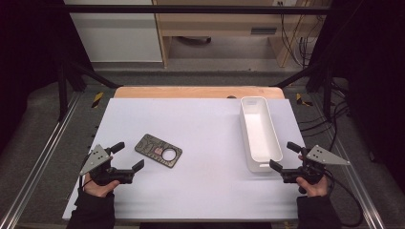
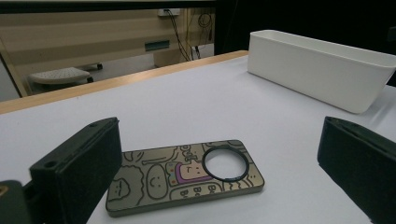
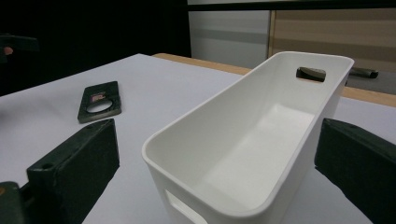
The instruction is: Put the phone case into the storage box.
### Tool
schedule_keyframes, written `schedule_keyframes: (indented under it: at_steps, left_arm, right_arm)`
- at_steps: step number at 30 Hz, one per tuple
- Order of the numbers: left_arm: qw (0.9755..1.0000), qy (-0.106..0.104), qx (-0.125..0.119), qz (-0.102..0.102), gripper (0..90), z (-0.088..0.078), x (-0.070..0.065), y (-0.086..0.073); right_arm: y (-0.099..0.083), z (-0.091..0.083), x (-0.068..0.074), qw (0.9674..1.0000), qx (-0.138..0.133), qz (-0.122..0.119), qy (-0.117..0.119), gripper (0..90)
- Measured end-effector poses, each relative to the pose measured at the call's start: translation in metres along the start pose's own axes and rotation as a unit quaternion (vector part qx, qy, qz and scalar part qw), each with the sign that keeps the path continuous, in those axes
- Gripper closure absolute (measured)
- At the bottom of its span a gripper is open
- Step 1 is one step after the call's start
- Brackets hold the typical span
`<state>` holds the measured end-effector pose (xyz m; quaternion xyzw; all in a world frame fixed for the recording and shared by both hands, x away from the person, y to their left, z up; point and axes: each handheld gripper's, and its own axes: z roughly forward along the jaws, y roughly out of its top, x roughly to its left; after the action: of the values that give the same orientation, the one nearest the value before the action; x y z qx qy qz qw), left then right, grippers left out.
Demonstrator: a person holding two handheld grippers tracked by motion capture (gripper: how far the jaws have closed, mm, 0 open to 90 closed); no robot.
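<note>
My left claw [image 1: 127, 156] gapes empty beside the phone case [image 1: 158, 150]; my right claw [image 1: 285, 156] gapes at the white bin [image 1: 259, 133] near the tabletop's right edge.

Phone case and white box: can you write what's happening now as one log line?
left gripper: open, near phone case | right gripper: open, by white bin | bin: empty | case: flat on table

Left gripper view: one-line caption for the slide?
Open left gripper poised over a flat phone case with cartoon print, lying on the white table, white bin beyond.
</note>
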<state>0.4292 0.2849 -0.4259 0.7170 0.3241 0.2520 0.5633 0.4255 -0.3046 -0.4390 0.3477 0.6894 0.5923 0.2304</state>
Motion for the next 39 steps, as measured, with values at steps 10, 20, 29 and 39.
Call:
schedule_keyframes:
  at_steps: [10, 20, 29, 39]
  left_arm:
    - [1.0, -0.002, 0.004, 0.001, 0.0, 0.003, -0.002, 0.006]
    - [0.9999, 0.004, 0.01, 0.001, 0.0, 0.008, -0.003, 0.015]
    - [0.9995, 0.018, 0.026, 0.0, 1.3, 0.021, -0.001, 0.028]
    - [0.9979, 0.044, 0.048, 0.001, 7.1, 0.034, 0.007, 0.032]
  right_arm:
    - [0.0, 0.0, -0.001, 1.0, 0.001, -0.002, 0.001, 0.4]
    - [0.001, 0.0, 0.001, 1.0, 0.005, -0.006, 0.001, 0.4]
    - [0.001, 0.0, 0.001, 1.0, 0.006, -0.007, 0.0, 0.4]
    - [0.0, 0.001, 0.001, 0.9999, 0.007, -0.009, -0.001, 0.4]
